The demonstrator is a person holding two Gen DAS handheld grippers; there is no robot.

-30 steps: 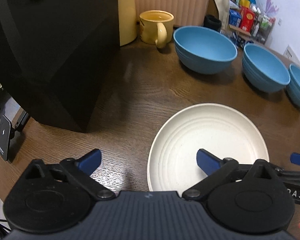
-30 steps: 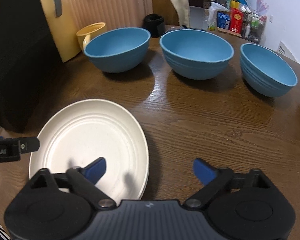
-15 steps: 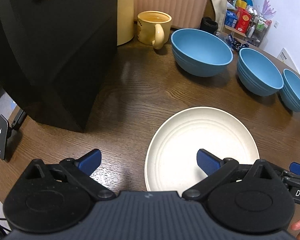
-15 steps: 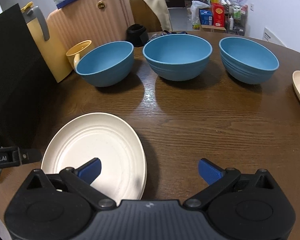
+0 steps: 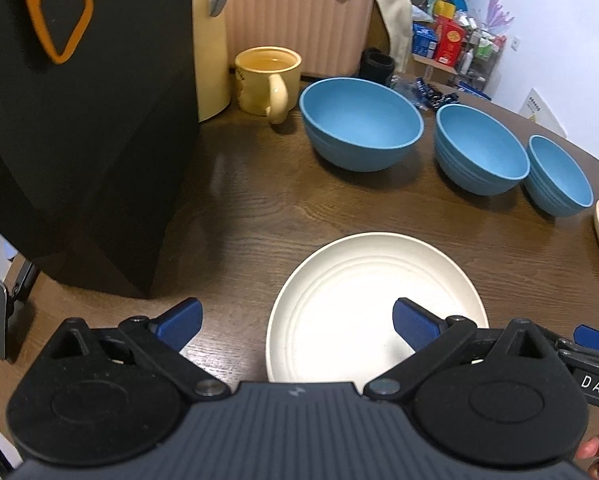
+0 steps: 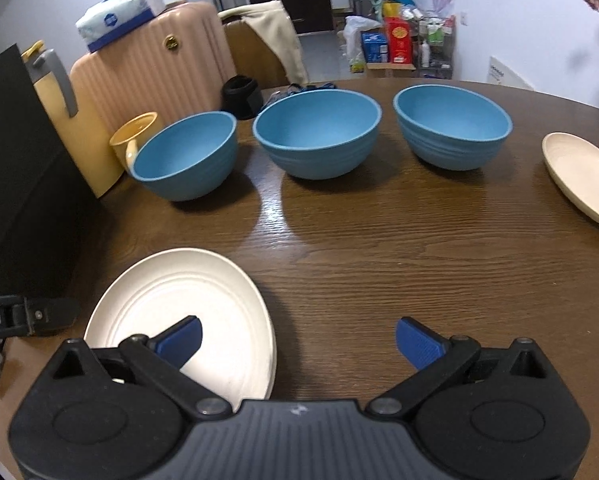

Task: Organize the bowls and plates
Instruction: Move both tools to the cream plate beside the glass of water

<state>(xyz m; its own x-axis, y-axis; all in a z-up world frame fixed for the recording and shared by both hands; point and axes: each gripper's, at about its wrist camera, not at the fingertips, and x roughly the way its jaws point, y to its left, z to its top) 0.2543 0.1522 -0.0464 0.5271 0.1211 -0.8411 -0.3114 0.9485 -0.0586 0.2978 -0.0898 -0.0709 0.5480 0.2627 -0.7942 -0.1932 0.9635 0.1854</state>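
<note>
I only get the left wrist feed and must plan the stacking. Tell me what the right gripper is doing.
Observer: The right gripper is open and holds nothing; one finger hangs over the near plate.
Operator: Report the second plate; I see only a sliver.
Observer: The far plate lies flat and empty, to the right of the third bowl and apart from it.

Change over the last second: both my left gripper (image 5: 295,318) and my right gripper (image 6: 297,340) have drawn back and risen from the ribbed cream round plate (image 6: 187,312). A second cream plate (image 6: 583,178) has entered view at the right table edge.
</note>
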